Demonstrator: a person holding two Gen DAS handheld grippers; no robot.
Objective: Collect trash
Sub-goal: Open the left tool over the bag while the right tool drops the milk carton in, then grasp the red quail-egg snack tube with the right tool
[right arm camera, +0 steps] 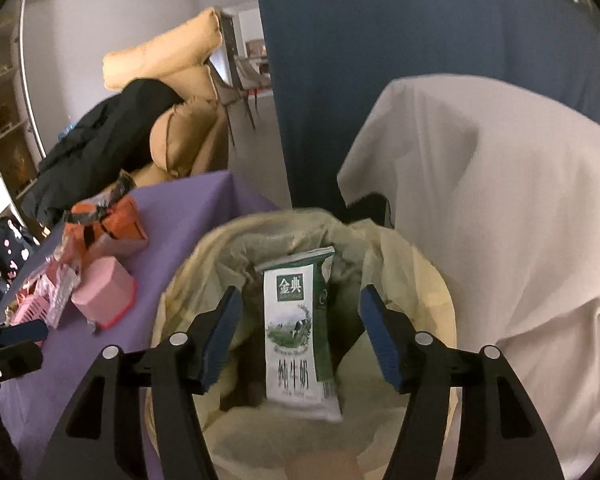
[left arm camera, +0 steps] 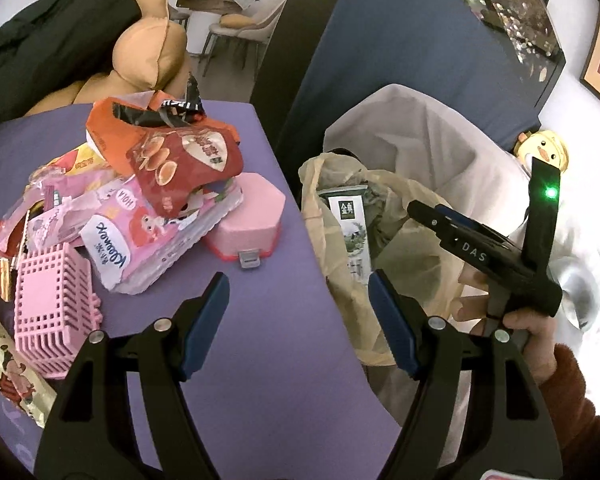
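Left tool (left arm camera: 298, 312): released, hanging over the purple worktop (left arm camera: 268, 360) edge, grasping nothing
Right tool (right arm camera: 296, 330): released, hanging over the bin bag (right arm camera: 420, 280), grasping nothing
Milk carton (right arm camera: 296, 332): lying inside the bag, right of the worktop
Wrappers (left arm camera: 172, 168): lying heaped on the worktop's left side, touching a pink box (left arm camera: 248, 220) and a pink basket (left arm camera: 52, 312)
White cloth (right arm camera: 500, 200): lying draped right of the bag

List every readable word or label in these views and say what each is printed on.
"金典" and "纯牛奶": milk carton in the trash bag.
"Kleenex" and "HOLA", upside down: pink tissue pack.
"DAS": right gripper.
Red snack bag: print too blurred.
Carton's small print: unreadable.
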